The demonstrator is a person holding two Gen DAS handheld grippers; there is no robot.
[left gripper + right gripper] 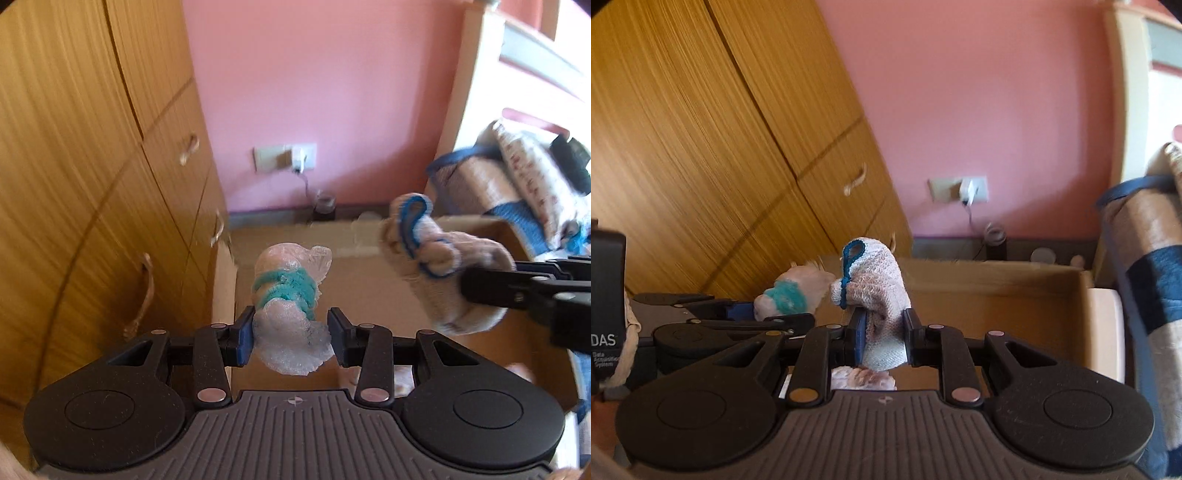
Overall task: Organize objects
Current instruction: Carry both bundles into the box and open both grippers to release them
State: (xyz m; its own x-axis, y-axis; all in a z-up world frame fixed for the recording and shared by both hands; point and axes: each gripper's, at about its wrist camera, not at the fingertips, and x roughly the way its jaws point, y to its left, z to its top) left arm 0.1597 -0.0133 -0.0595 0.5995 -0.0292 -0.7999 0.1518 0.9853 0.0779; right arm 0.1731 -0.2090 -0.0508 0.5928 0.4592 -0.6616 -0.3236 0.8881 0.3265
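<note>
Two tools are in my hands, and each one carries something. My left tool [291,334] is closed on a bubble-wrap bundle [290,295] that has a teal fuzzy wire wound around its middle; the left pad presses on it, while at the right pad I see a thin gap, so I cannot tell if that pad touches. My right tool [882,338] is narrow and pinches a beige knitted cloth [877,291] with blue edging and a small blue loop [853,253] at the top. The lower end of the cloth hangs below the pads, and behind it something pale and pinkish is mostly hidden, I cannot say what it is.

Both things hang over an open cardboard box [997,291]. Its floor is covered in large part by my tools, so what lies inside I cannot make out. In the left view the cloth and the right tool are blurred and cut off at the right edge.

Around me: a wooden wardrobe [92,166] with drawers and handles stands on the left, close to the box. Behind the box is a pink wall with a socket plate [284,157], a white charger plugged in, and its cable going down to a small dark thing on the floor, too blurred to name. At the right a rolled blanket [1145,258] in beige and dark blue is only partly visible, beside a bed.
</note>
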